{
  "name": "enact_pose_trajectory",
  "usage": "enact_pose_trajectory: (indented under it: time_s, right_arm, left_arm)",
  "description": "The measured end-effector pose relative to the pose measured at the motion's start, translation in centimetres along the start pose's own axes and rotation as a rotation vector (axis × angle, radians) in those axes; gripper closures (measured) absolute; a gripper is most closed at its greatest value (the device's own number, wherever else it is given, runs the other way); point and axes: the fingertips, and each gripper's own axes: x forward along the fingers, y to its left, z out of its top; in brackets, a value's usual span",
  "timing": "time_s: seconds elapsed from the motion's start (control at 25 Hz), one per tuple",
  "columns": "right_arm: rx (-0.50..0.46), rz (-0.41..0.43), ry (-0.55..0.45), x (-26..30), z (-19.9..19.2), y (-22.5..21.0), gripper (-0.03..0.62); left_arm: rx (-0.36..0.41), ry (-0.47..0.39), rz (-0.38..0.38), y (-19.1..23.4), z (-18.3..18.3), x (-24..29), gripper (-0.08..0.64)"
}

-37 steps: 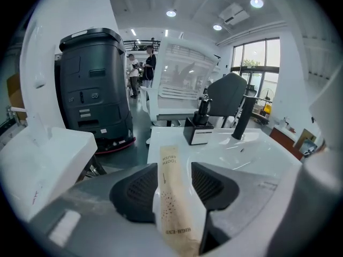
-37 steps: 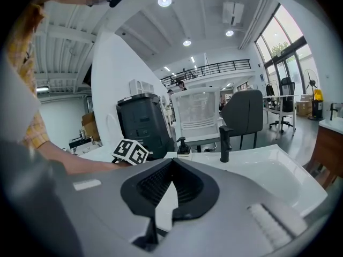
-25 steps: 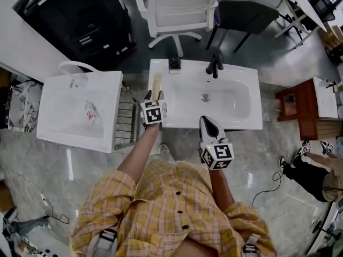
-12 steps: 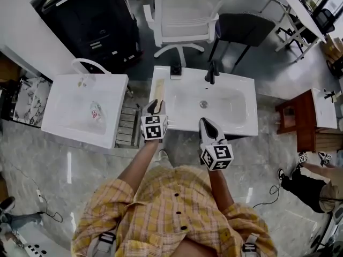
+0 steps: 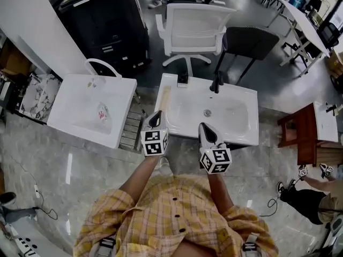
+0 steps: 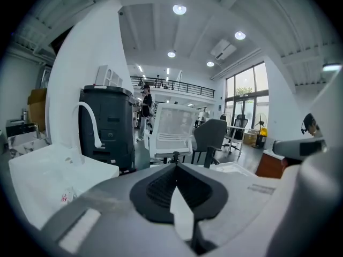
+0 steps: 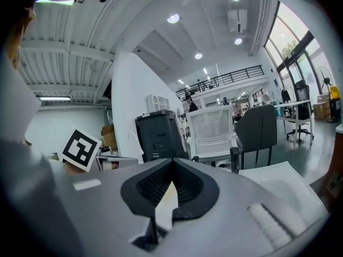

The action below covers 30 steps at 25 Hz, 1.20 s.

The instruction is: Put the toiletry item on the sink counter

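Note:
A long beige toiletry item (image 5: 165, 97) lies flat on the left rim of the white sink counter (image 5: 244, 134), beside the basin. My left gripper (image 5: 156, 114) hangs just off the counter's near left corner, apart from the item. Its jaws have just been closing and now meet with nothing between them, as the left gripper view shows (image 6: 176, 166). My right gripper (image 5: 204, 126) hovers over the counter's front edge, its jaws together and empty (image 7: 172, 162). Neither gripper view shows the item.
A second white basin (image 5: 75, 123) stands to the left with a small bottle (image 5: 102, 113) in it and a curved white faucet (image 5: 99, 65). A black faucet (image 5: 217, 81), black cabinet (image 5: 102, 20), white chair (image 5: 195, 23), dark chair (image 5: 252, 36) and red-brown cabinet (image 5: 300, 125) surround the sink.
The left gripper has let go of the beige item, drawn back off the counter's left rim and shut empty. The item stays on the rim. The right gripper rose slightly.

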Motion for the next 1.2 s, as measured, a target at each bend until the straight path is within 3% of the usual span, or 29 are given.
enact_pose_trajectory:
  time_s: [0.36, 0.64, 1.2]
  right_arm:
    - [-0.031, 0.008, -0.017, -0.6, 0.5, 0.8, 0.594]
    - [-0.024, -0.006, -0.03, -0.9, 0.8, 0.5, 0.594]
    - [-0.006, -0.016, -0.028, -1.2, 0.4, 0.8, 0.594]
  left_arm:
    - [0.03, -0.08, -0.067, -2.6, 1.1, -3.9, 0.56]
    - [0.009, -0.115, -0.063, -2.6, 1.5, -5.2, 0.56]
    - [0.06, -0.149, -0.08, -3.2, 1.6, -7.5, 0.56]
